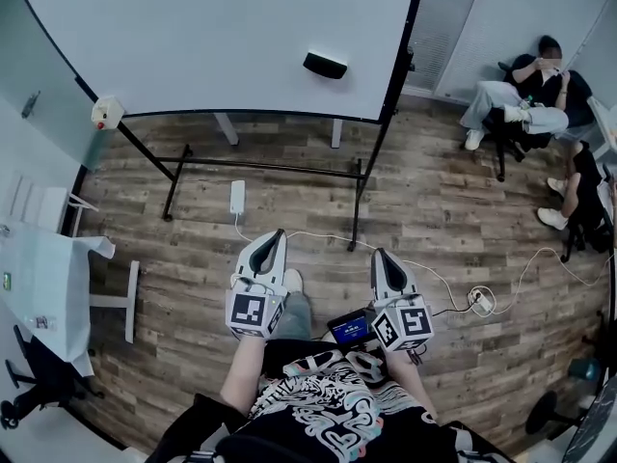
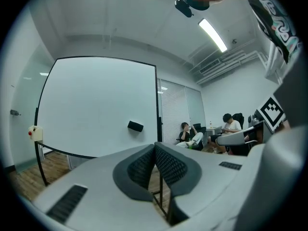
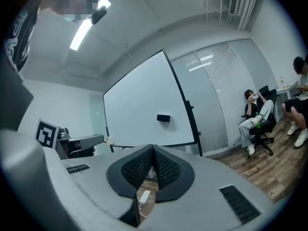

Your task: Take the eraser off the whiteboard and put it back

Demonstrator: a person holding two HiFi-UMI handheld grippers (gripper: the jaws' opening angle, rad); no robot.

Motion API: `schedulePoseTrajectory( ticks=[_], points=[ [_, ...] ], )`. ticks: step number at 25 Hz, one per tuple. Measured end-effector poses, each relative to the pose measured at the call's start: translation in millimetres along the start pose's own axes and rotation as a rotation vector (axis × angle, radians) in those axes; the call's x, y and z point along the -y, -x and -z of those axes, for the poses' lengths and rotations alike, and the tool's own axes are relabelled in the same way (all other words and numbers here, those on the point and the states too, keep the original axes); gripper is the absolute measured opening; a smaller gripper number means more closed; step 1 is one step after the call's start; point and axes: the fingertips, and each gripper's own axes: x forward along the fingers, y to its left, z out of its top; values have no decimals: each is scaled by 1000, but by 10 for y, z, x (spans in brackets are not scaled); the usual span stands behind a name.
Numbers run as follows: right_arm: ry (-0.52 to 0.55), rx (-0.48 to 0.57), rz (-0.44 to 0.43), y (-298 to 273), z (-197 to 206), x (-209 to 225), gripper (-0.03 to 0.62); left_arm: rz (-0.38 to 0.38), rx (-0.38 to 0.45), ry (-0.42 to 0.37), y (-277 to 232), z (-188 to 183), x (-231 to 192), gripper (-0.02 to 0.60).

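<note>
**Eraser (image 1: 325, 65) on the whiteboard, both grippers closed and empty**

Largest in the head view is the wooden floor (image 1: 463, 220), with the whiteboard (image 1: 222, 37) standing across its top on a black stand (image 1: 265, 167). The board's surface is blank. At the right, beyond the board's edge, a seated person (image 1: 530, 95) leans back in a dark chair (image 1: 503, 148).

At the bottom of the view, well apart from the board, the person holds the two grippers side by side, both pointing toward it. The left gripper (image 1: 278, 234) has its jaws pressed together at the tips with nothing between them, as the left gripper view shows. The right gripper (image 1: 379, 254) is the same: pads meeting, nothing held.

A white power block (image 1: 237, 197) lies on the floor under the stand, a thin cable (image 1: 318, 236) running from it to the right. A small red-and-white box (image 1: 107, 113) sits at the board's lower left corner.

The black eraser clings to the right part of the board, near its right edge, touched by neither gripper.
</note>
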Motion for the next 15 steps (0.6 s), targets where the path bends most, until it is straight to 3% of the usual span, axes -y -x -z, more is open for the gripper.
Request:
schedulePoseTrajectory(
  ticks=[5,15],
  points=[
    [15,-10,1,-486,-32,-18,35,-2,10,12,-351,-20,-360,28],
    [46,-1,50,-1454,-233,-57,35,76,24,20,-1069,-185,-980,28]
  ],
)
